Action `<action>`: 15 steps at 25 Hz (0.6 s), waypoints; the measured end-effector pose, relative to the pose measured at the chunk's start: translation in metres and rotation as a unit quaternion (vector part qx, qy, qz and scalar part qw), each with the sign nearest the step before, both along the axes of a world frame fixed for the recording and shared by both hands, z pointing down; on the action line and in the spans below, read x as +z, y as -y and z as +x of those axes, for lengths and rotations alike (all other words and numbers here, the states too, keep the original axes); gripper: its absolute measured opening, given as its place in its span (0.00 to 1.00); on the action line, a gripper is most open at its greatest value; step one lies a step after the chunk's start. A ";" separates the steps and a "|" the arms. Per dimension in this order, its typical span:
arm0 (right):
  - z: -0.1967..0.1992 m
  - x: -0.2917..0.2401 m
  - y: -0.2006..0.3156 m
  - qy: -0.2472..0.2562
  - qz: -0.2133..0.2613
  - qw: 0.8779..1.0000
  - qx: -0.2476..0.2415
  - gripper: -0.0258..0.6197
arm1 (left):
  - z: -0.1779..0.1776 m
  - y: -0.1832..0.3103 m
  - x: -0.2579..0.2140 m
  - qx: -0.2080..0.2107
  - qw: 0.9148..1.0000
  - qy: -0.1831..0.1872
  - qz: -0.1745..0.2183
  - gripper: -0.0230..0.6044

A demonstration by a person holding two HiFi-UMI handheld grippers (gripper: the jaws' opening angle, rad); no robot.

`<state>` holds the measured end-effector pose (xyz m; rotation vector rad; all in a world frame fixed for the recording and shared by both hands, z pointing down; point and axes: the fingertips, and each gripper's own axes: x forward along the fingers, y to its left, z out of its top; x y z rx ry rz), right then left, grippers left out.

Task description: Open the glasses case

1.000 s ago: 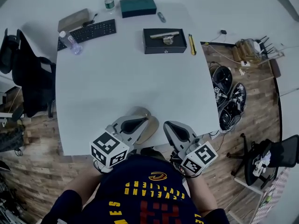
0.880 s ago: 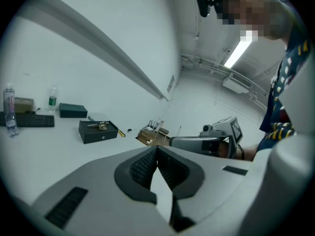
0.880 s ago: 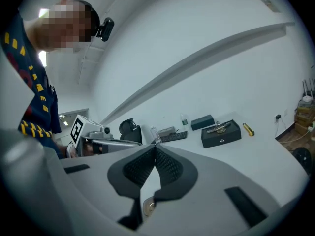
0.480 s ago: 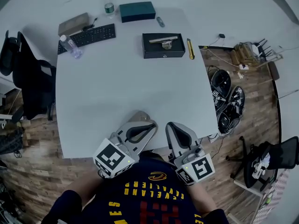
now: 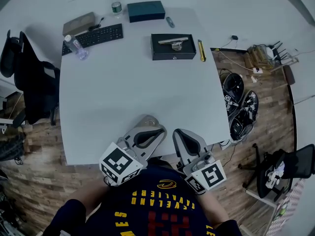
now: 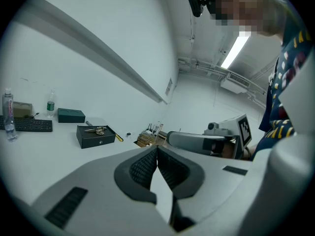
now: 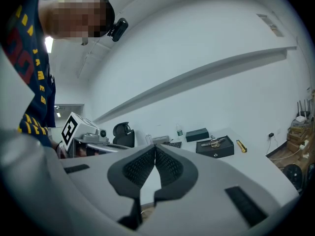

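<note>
1. Head view: looks steeply down on a pale bench (image 5: 128, 82).
   - Finds the glasses case (image 5: 146, 120), tan, at the near edge and partly hidden under the left claw (image 5: 161, 130). Cannot tell whether the two touch, or how the lid stands.
   - Places the right claw (image 5: 175, 132) just beside the left one, both pointing away from the person's dark jersey (image 5: 157, 205).
   - Farther back, well apart from the case: a black box (image 5: 173, 47) with a metal piece on top, a yellow knife (image 5: 201, 49) just beside it, a teal box (image 5: 145, 11), a keyboard (image 5: 93, 35) and a clear bottle (image 5: 74, 44).
2. Left gripper view: looks along the left claw (image 6: 157, 151), closed, with the ribbed pads (image 6: 142, 166) meeting at the tips and nothing between them.
   - Catches the right claw (image 6: 197, 140) alongside at the right.
   - Picks out the black box (image 6: 96, 135) far off on the bench (image 6: 44, 151) — no sight of the case here.
3. Right gripper view: looks along the right claw (image 7: 155, 151), likewise closed and empty, pads together.
   - Shows the left claw (image 7: 93, 139) at the left.
   - Shows the black box (image 7: 215, 146) and teal box (image 7: 197, 134) beyond — plus a tan sliver under the jaws, too small to name.
</note>
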<state>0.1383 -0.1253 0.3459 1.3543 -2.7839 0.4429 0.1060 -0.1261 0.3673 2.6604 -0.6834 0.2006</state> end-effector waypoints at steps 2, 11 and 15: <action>0.000 0.000 -0.001 0.000 0.000 1.000 -0.002 0.07 | 0.001 -0.001 0.001 0.000 1.000 0.000 -0.002 0.06; 0.000 0.001 -0.007 -0.003 0.000 1.000 -0.007 0.07 | 0.002 -0.004 0.004 -0.002 1.000 0.002 -0.007 0.06; 0.000 0.002 -0.009 -0.002 -0.002 1.000 -0.008 0.07 | 0.002 -0.005 0.005 -0.002 1.000 0.001 -0.012 0.06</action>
